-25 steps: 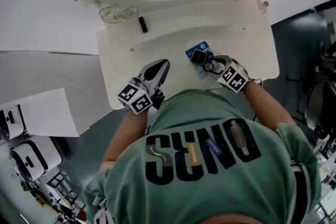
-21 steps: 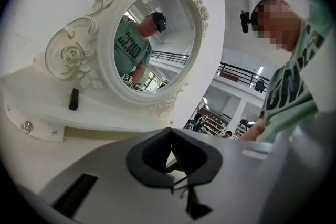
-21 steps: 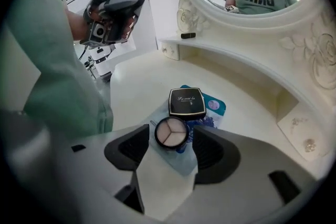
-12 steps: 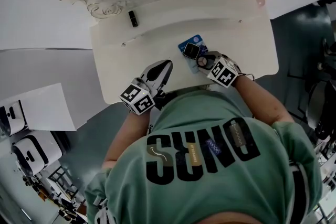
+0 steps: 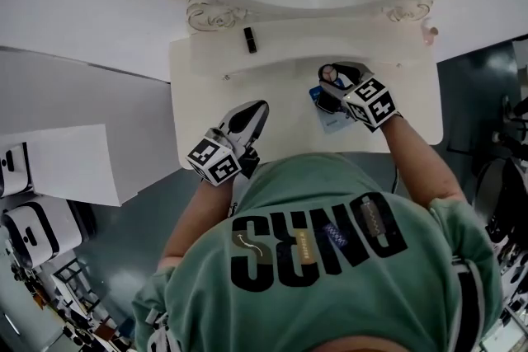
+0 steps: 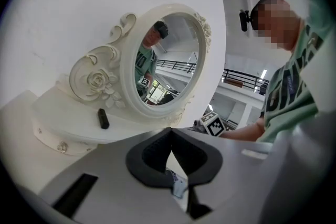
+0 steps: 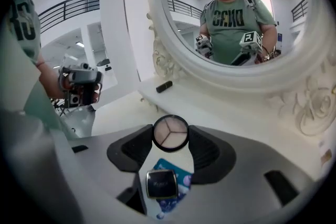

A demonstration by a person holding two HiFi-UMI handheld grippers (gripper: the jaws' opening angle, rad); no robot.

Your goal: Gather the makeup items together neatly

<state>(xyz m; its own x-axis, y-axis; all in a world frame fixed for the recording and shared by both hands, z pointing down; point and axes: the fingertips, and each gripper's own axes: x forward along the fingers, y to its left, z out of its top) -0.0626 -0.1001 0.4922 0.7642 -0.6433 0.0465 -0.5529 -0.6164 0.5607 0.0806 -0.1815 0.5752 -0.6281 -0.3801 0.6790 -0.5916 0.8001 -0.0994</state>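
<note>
Right gripper view alone: tool (image 7: 170, 136) clamps divided compact (image 7: 170, 131).

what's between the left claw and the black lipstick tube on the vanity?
Nothing. In the head view only bare white vanity top separates the left claw from the black lipstick tube; the left gripper view shows the same.

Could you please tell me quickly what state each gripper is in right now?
Left gripper: closed, empty.
Right gripper: jaws have just been closing; now holding a round black-rimmed compact with three beige powder shades.
</note>
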